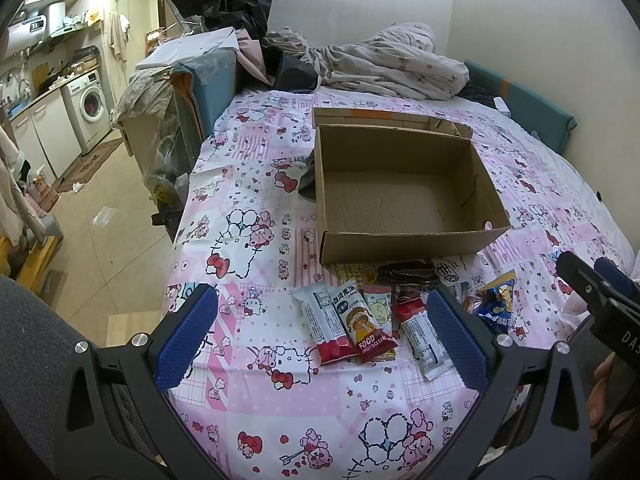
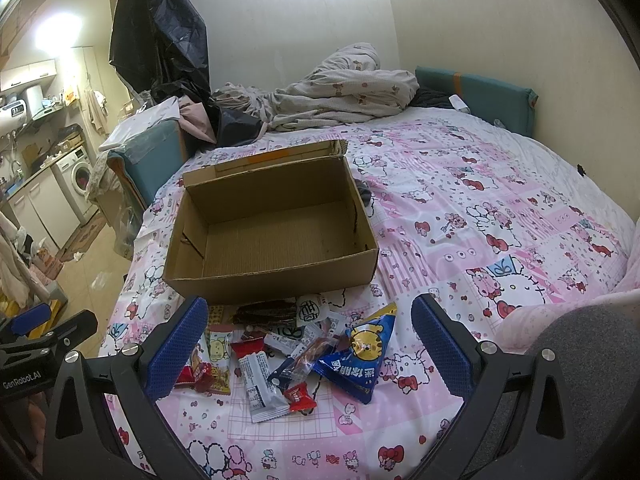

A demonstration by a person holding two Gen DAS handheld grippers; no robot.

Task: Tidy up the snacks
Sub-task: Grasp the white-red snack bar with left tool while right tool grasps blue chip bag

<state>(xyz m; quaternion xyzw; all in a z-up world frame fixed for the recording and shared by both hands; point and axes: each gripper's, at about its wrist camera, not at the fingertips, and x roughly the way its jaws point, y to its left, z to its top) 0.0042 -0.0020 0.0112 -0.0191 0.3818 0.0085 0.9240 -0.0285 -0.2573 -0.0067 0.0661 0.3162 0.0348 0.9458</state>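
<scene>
Since the cardboard box (image 1: 400, 188) stands empty on the bedsheet (image 1: 256, 168), nothing is sorted yet, and your snacks lie heaped just in front of its near wall. Your left gripper (image 1: 320, 336) hangs spread wide over the red-ended wafer packets (image 1: 344, 328); these look light, crinkly and slippery, so pinch across the middle. Your right gripper (image 2: 308, 344), equally agape, frames the puffy blue triangular bag (image 2: 360, 356); grip its sealed edge gently.

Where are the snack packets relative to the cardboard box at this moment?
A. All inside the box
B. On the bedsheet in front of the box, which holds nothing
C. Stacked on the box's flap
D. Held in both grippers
B: the cardboard box shows only bare cardboard inside, while the snack packets lie scattered on the bedsheet before it; both grippers are open.
</scene>
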